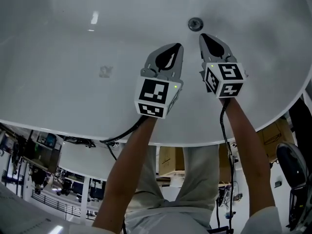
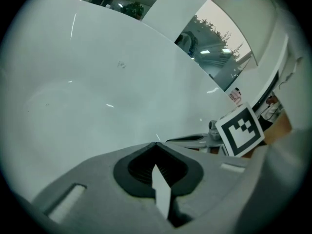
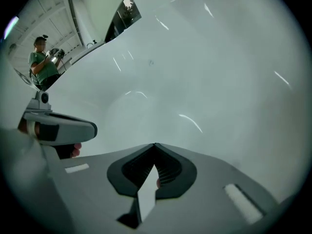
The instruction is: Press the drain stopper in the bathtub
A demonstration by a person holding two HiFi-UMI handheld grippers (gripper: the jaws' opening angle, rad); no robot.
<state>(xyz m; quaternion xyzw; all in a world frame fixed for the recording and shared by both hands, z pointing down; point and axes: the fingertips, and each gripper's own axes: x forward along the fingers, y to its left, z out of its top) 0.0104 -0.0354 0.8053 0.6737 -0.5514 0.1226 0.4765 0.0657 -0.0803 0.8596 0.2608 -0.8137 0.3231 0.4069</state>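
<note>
The round metal drain stopper [image 1: 195, 24] sits on the white bathtub floor [image 1: 73, 43], near the top of the head view. My right gripper [image 1: 202, 35] is shut, its tip a short way below and right of the stopper, not touching it. My left gripper [image 1: 177, 46] is shut too, further back and to the left. Neither holds anything. In the left gripper view the closed left gripper [image 2: 156, 144] points at bare tub wall, with the right gripper [image 2: 192, 140] beside it. The right gripper [image 3: 155, 144] faces tub wall in its own view; the stopper is out of sight in both.
The tub's near rim [image 1: 204, 141] runs under my forearms. A small mark [image 1: 105, 71] shows on the tub floor at left. Cardboard boxes [image 1: 275, 130] stand beyond the rim. A window [image 2: 214, 48] rises over the tub's far edge. A person in green [image 3: 44, 62] stands far off.
</note>
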